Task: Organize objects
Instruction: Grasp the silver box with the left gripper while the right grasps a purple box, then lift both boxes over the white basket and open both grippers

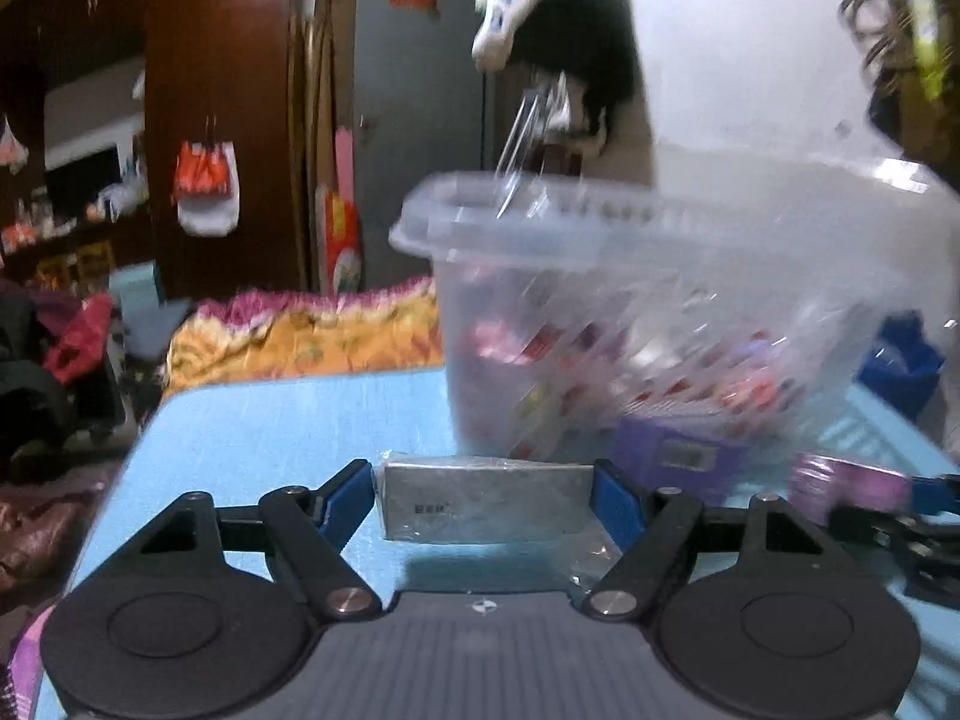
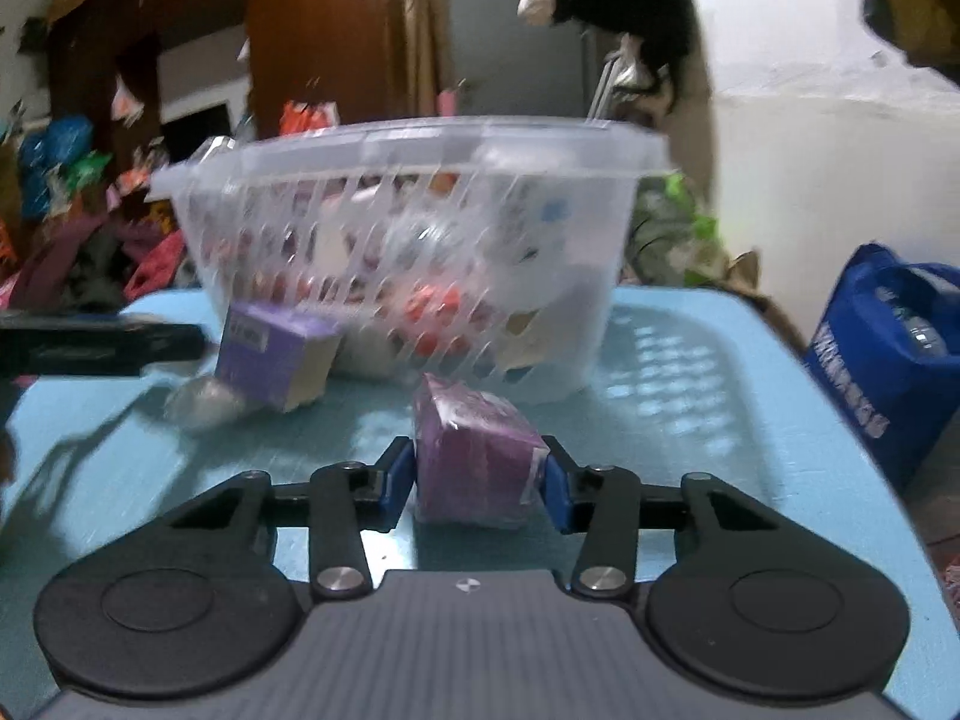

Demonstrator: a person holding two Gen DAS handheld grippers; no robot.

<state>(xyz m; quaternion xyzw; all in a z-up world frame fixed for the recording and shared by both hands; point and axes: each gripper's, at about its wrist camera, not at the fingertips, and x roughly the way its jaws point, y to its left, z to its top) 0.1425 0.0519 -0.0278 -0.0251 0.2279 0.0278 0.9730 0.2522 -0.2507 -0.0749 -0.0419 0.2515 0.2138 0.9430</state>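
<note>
My left gripper [image 1: 483,495] is shut on a silver wrapped box [image 1: 480,501] just above the blue table [image 1: 270,432]. My right gripper [image 2: 477,474] is shut on a purple wrapped box [image 2: 474,462]; both also show at the right of the left wrist view [image 1: 846,483]. A clear plastic basket [image 1: 660,312] holding several small packets stands just beyond, also in the right wrist view [image 2: 408,240]. A purple carton [image 2: 276,354] lies against the basket's front left, also in the left wrist view [image 1: 678,450].
A crumpled clear wrapper [image 2: 201,402] lies on the table [image 2: 690,396] left of the purple carton. A blue bag [image 2: 888,348] stands off the table's right edge. Bedding [image 1: 300,336] and clutter lie beyond the far edge. The left gripper's finger [image 2: 102,342] enters from the left.
</note>
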